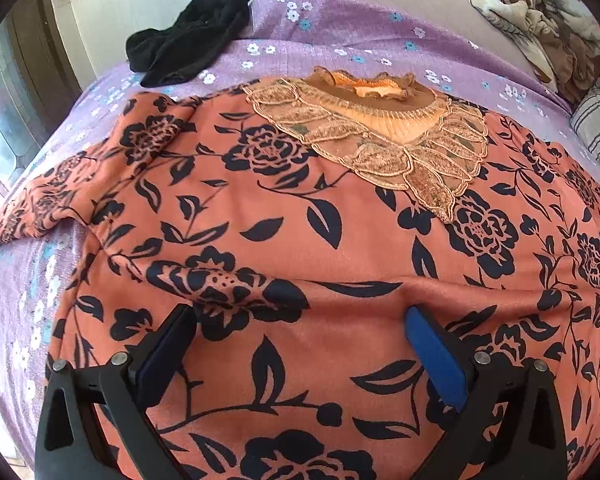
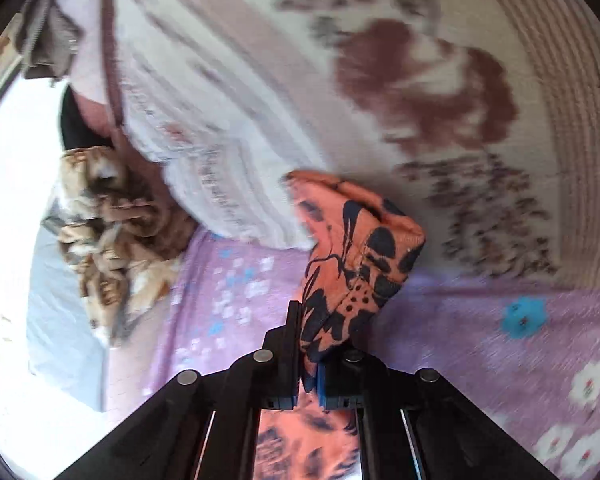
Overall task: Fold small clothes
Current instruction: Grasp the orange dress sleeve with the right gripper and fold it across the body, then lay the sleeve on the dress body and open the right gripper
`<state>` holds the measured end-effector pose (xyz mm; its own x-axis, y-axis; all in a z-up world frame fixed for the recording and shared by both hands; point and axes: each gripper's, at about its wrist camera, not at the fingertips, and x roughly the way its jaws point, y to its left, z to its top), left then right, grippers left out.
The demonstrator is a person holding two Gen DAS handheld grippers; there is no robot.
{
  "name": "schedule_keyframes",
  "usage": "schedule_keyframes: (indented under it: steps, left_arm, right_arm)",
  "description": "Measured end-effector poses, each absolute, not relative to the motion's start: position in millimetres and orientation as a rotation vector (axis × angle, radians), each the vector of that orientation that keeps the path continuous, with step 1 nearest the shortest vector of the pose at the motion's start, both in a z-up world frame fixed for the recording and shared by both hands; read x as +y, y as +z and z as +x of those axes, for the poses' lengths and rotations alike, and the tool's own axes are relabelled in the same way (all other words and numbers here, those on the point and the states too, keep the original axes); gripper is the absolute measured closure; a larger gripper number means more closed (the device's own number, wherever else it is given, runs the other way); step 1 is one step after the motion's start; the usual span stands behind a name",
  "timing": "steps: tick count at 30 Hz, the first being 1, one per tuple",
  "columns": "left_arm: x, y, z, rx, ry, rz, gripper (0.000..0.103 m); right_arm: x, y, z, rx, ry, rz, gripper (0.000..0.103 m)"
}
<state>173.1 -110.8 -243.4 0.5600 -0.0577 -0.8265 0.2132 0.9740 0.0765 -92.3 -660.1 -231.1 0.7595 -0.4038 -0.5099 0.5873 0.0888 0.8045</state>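
A purple flowered bed (image 1: 340, 28) carries an orange floral top (image 1: 300, 240), spread flat, collar pointing away; a black garment (image 1: 188, 36) lies beyond. The left gripper (image 1: 300, 344) hovers open above it; the right gripper (image 2: 310, 364) pinches a bunched fold.

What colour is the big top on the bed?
The top is orange with black flowers; the left wrist view shows it best.

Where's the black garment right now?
In the left wrist view, the black garment lies crumpled at the upper left on the purple floral bedsheet, beyond the orange floral top and apart from it.
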Motion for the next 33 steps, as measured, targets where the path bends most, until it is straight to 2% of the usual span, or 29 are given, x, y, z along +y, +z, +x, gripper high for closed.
schedule_keyframes:
  steps: [8, 17, 25, 30, 31, 32, 33]
  left_arm:
    - [-106.2, -195.2, 157.1, 0.694, -0.108, 0.216, 0.0]
    - [-42.7, -187.0, 186.5, 0.763, 0.099, 0.11, 0.0]
    - [7.7, -181.2, 207.4, 0.753, 0.242, 0.062, 0.0]
    - [23.2, -182.9, 216.2, 0.778, 0.285, 0.008, 0.0]
    - [25.2, -183.3, 217.3, 0.78, 0.286, 0.001, 0.0]
    - [26.5, -183.2, 217.7, 0.778, 0.281, -0.005, 0.0]
    - [26.1, -182.3, 217.1, 0.772, 0.274, -0.008, 0.0]
  right_arm:
    - [-613.0, -168.6, -59.8, 0.1, -0.451, 1.233, 0.097]
    - [-496.8, -129.9, 33.6, 0.2, -0.13, 1.171, 0.097]
    - [-330.3, -173.0, 140.1, 0.491, 0.069, 1.082, 0.097]
    - [-245.5, -223.0, 193.1, 0.742, 0.231, 1.06, 0.09]
    - [-235.9, -230.0, 199.2, 0.779, 0.271, 1.074, 0.08]
    - [-227.3, -233.7, 200.6, 0.804, 0.298, 1.079, 0.059]
    - [-222.1, -232.9, 197.1, 0.805, 0.324, 1.081, 0.043]
